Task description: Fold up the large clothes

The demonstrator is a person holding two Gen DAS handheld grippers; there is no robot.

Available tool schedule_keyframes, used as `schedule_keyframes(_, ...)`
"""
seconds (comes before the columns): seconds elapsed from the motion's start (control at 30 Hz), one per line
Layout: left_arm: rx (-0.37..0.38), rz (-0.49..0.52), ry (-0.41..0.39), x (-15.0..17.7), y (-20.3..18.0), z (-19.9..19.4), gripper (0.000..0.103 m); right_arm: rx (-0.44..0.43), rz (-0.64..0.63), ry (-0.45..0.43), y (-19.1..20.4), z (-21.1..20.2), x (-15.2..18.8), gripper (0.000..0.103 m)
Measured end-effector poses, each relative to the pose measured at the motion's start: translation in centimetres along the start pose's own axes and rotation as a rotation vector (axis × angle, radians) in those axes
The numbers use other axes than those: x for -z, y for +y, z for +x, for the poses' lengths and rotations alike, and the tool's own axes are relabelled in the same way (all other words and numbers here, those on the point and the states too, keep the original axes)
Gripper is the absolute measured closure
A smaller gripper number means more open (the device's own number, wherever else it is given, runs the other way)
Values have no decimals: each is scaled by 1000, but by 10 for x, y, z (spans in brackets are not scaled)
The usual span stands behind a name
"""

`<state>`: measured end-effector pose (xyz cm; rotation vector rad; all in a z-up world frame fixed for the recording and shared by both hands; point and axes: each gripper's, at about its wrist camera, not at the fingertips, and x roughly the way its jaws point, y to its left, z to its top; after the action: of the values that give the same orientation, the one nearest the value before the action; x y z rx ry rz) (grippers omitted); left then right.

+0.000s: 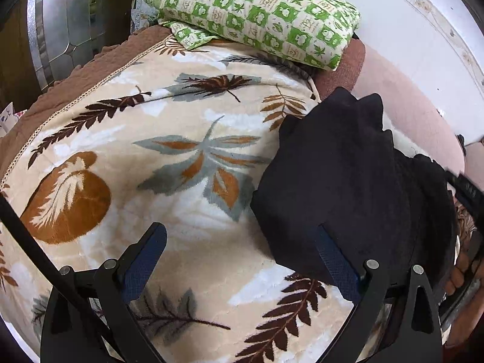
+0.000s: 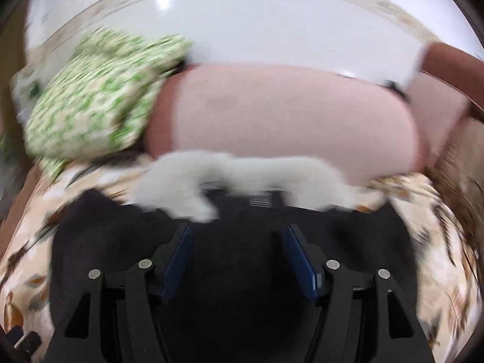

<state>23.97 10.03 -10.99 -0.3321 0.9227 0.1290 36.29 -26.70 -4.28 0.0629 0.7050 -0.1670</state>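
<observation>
A black garment (image 1: pixel 338 181) lies bunched on the right part of a leaf-patterned blanket (image 1: pixel 151 181). My left gripper (image 1: pixel 240 236) stands wide open just above the blanket, its right finger (image 1: pixel 335 260) against the garment's near edge and its left finger over bare blanket. In the right wrist view, which is blurred, the black garment (image 2: pixel 242 272) fills the space under my right gripper (image 2: pixel 238 233). That gripper's blue pads stand apart and do not press on the cloth. A white fleecy strip (image 2: pixel 242 166) runs along the garment's far edge.
A folded green-and-white checked cloth (image 1: pixel 260 15) lies at the far end of the bed. A pink cushion (image 2: pixel 287 115) sits behind the garment against a white wall (image 2: pixel 242 24). A brown ruffled cover (image 1: pixel 90 66) edges the bed on the left. A hand (image 1: pixel 459 272) shows at the right.
</observation>
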Motion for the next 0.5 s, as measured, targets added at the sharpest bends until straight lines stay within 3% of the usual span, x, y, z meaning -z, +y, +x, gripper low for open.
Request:
schedule_keyframes(0.07,-6,12,-10,2,-3,-1,4,54,31,42,-24,18,8,35)
schedule_keyframes(0.2,-23,40,-20,3,-8,1,4,-32,171,137,-55,70,22,21)
schedule_keyframes(0.27,-29,49,-19,2,-10,3,4,-15,154,133,-51,80,22,15)
schedule_keyframes(0.4,-24,57,-18,2,-13,3,4,42,79,136,-37,83,21,10)
schedule_keyframes(0.5,-22,61,-24,2,-13,0,4,66,64,100,-37,56,19,10)
